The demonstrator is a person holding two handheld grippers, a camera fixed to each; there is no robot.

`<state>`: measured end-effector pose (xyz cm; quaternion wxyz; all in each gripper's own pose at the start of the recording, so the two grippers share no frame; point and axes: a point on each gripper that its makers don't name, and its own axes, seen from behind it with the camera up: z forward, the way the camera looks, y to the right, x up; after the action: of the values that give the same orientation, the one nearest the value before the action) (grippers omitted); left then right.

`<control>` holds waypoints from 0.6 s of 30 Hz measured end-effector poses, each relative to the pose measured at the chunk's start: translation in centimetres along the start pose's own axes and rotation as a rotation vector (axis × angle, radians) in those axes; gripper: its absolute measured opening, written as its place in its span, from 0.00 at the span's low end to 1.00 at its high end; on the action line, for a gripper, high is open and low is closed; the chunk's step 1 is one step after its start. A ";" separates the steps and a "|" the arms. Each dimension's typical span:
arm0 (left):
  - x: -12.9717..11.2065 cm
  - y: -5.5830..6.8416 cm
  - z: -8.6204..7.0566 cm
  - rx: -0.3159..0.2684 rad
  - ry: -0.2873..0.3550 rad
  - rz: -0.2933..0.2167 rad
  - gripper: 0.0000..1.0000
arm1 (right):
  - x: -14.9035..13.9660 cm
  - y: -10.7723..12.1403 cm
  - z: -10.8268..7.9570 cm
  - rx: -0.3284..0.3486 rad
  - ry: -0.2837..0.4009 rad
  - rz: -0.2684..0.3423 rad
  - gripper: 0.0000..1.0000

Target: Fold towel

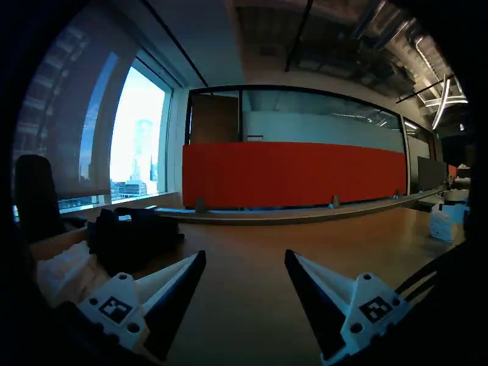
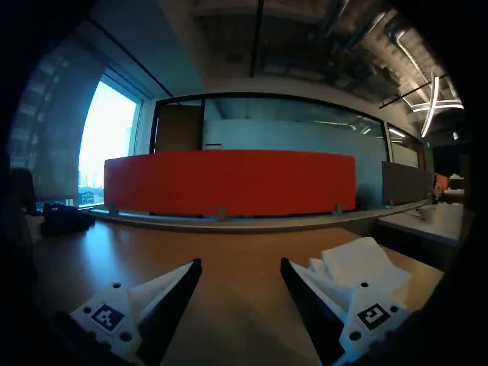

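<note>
White towel [image 2: 360,256] partly hidden behind right gripper [image 2: 241,262].

Red partition [image 1: 293,174], bright window [image 1: 137,149], wooden desk [image 1: 256,256]

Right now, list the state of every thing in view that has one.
Left gripper: jaws open, empty.
Right gripper: jaws open, empty.
White towel: looks folded, lying flat.
White cloth: crumpled in a heap.
Ceiling light: on.
</note>
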<state>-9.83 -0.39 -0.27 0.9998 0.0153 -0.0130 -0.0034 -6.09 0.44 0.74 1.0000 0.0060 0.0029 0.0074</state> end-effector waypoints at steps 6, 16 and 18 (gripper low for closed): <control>0.1 0.0 0.0 0.000 0.000 0.000 0.96 | 0.0 0.0 0.0 0.000 0.000 0.000 1.00; 0.2 0.0 -0.1 0.000 -0.001 0.000 0.96 | 0.0 0.0 0.0 0.000 0.000 0.000 1.00; 0.2 0.0 -0.1 0.000 -0.001 0.000 0.96 | 0.1 0.0 0.0 0.000 0.000 0.000 1.00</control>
<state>-9.65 -0.43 -0.36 0.9998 0.0153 -0.0135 -0.0034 -6.02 0.41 0.79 1.0000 0.0060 0.0029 0.0074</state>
